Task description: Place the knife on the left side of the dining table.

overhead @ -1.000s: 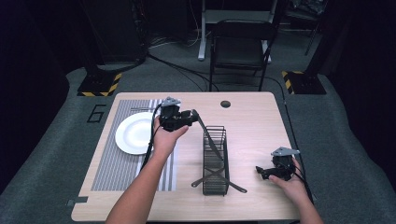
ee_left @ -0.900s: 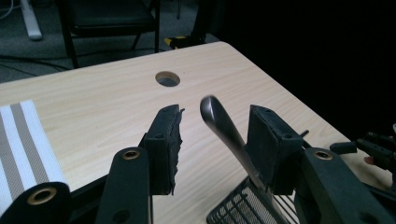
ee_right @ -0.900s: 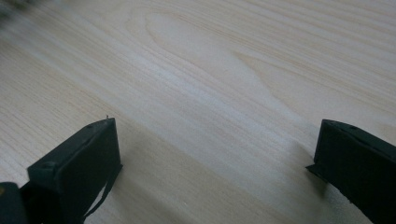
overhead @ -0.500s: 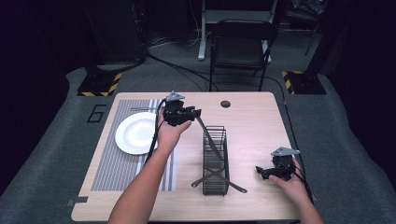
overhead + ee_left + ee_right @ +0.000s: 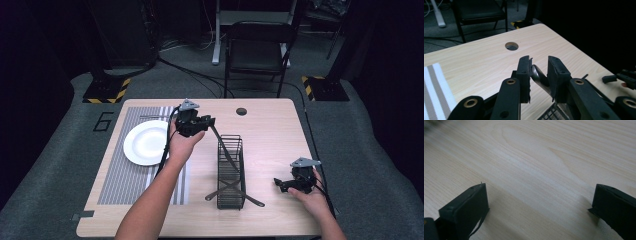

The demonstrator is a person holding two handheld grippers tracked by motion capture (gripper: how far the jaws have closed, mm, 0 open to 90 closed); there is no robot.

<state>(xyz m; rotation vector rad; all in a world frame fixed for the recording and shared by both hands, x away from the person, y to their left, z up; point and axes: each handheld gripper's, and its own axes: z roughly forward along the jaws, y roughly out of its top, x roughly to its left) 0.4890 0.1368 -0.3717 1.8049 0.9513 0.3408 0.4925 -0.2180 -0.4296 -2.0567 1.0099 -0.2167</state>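
Observation:
A black wire basket (image 5: 230, 170) stands upright in the middle of the table. A long metal utensil (image 5: 220, 142) leans out of it toward the upper left. My left gripper (image 5: 210, 121) is at the top end of that utensil's handle (image 5: 537, 76). Its jaws have just been closing, and the handle lies slanted between them, against the left pad (image 5: 524, 75), with a gap still showing beside it. Two more utensils (image 5: 235, 192) cross at the basket's near end. My right gripper (image 5: 278, 183) rests open on the table at the right, with bare wood between its pads (image 5: 540, 190).
A white plate (image 5: 146, 142) sits on a striped placemat (image 5: 120, 185) left of the basket. A round cable hole (image 5: 241, 111) is near the table's far edge. A folding chair (image 5: 255, 50) stands beyond the table. The other gripper (image 5: 621, 78) shows at the right edge.
The left gripper's jaws have narrowed around the leaning utensil's handle, and the hand has barely shifted. The right hand and its gripper have stayed where they were.

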